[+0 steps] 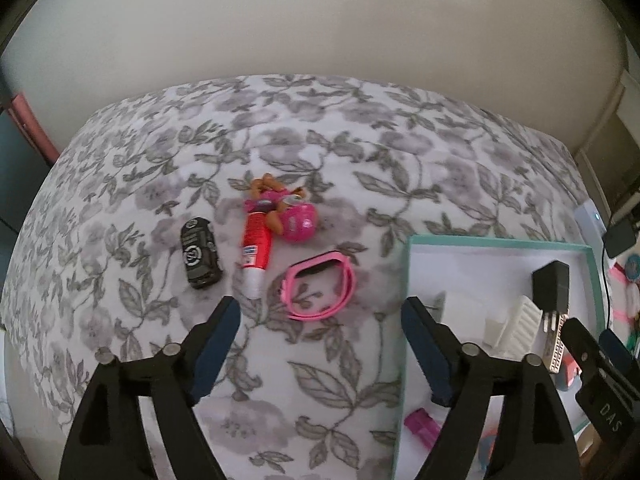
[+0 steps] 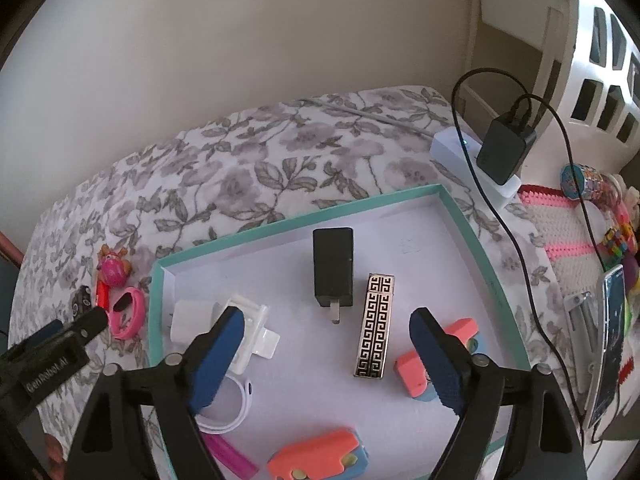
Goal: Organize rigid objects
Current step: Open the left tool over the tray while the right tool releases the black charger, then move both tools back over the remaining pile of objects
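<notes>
On the floral bedspread lie a pink watch band (image 1: 320, 286), a red and white tube (image 1: 256, 254), a pink puppy toy (image 1: 286, 206) and a black toy car (image 1: 200, 254). My left gripper (image 1: 320, 312) is open and empty, just short of the band. A teal-rimmed tray (image 2: 464, 216) holds a black charger (image 2: 333, 268), a gold patterned case (image 2: 375, 326), white pieces (image 2: 244, 320), orange-and-blue toys (image 2: 440, 352) and a pink stick (image 2: 232, 456). My right gripper (image 2: 326, 320) is open and empty above the tray.
A white power strip (image 2: 472, 160) with a black adapter (image 2: 506, 148) and cables sits at the bed's right edge. A crocheted mat (image 2: 568, 232), a phone (image 2: 610, 340) and bright toys lie right of the tray. A wall runs behind the bed.
</notes>
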A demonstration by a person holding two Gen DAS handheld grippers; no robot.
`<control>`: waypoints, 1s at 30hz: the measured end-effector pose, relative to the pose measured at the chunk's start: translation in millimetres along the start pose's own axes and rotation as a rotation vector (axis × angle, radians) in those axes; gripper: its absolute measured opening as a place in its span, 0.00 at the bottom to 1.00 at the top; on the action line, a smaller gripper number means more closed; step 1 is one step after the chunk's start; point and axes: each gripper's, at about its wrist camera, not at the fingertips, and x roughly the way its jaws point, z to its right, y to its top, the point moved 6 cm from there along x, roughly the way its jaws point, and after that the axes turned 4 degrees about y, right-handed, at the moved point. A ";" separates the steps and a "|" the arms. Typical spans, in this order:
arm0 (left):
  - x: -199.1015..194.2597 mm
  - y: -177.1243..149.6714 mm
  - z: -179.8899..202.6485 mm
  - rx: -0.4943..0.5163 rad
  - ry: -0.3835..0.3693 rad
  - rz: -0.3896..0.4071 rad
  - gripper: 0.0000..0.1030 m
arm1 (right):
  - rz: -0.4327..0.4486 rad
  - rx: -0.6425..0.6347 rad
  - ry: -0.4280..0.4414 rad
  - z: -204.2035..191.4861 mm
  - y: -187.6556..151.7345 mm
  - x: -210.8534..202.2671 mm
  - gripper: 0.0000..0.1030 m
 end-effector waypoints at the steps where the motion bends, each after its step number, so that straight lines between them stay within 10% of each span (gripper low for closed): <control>1: -0.2 0.5 -2.4 -0.005 0.004 0.003 0.84 | 0.002 -0.006 0.002 -1.4 -0.1 0.3 0.86; 5: 0.2 2.6 -11.0 -0.028 0.000 -0.001 0.84 | 0.019 -0.023 0.015 -6.7 0.4 0.3 1.00; 30: 1.1 19.2 -128.9 -0.254 0.033 0.004 0.84 | 0.073 -0.107 0.052 -41.3 3.8 2.2 1.00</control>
